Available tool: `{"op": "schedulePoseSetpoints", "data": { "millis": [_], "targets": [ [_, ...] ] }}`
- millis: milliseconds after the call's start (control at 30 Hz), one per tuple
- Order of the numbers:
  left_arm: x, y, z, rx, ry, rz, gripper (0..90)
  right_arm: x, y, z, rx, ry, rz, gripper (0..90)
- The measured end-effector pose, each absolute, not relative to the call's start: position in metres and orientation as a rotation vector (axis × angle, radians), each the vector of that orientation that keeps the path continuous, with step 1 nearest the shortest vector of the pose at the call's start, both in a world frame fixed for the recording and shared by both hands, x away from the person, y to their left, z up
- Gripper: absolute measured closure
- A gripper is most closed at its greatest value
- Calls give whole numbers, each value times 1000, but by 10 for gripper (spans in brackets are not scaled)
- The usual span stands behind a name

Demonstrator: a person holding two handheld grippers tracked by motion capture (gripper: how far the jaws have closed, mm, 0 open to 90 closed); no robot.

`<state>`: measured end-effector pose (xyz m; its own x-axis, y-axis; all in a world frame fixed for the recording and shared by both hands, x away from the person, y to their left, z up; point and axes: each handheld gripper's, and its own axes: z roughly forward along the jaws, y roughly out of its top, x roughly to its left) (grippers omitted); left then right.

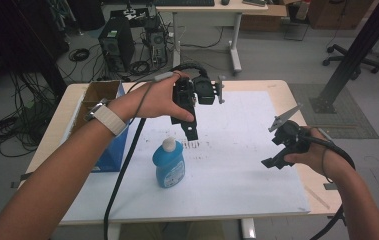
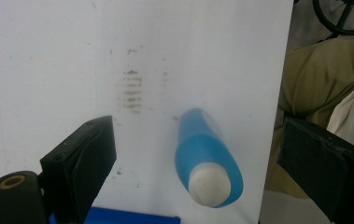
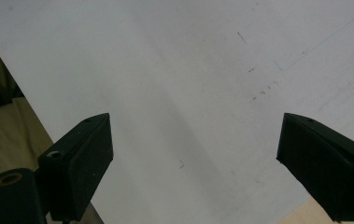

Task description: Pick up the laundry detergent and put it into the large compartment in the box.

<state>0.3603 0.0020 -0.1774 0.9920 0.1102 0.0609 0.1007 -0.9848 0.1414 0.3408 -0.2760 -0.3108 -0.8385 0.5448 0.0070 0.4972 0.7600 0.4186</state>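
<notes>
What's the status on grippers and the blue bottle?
Left gripper open, above blue bottle, no contact. Right gripper open, empty, over white sheet. Bottle upright, cardboard box off to its left, path clear.

Glossy blue plastic bottle (image 1: 169, 164) on matt white sheet (image 1: 247, 165)

A sheet (image 1: 237, 165) covers most of the desk (image 1: 282, 87). The bottle (image 1: 169, 163) stands upright on the sheet, near the front edge and left of centre. A box (image 1: 97, 100) sits at the left edge, just beside the bottle. The left hand-held gripper (image 1: 191, 131) hangs above the bottle; the right hand-held gripper (image 1: 272, 161) is near the right edge.
</notes>
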Motion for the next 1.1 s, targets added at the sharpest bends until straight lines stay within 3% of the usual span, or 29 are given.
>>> {"op": "schedulePoseSetpoints", "data": {
  "millis": [1100],
  "targets": [
    [346,5,-163,2977,391,187,86,336,-278,-304,826,2821,631,111]
  ]
}}
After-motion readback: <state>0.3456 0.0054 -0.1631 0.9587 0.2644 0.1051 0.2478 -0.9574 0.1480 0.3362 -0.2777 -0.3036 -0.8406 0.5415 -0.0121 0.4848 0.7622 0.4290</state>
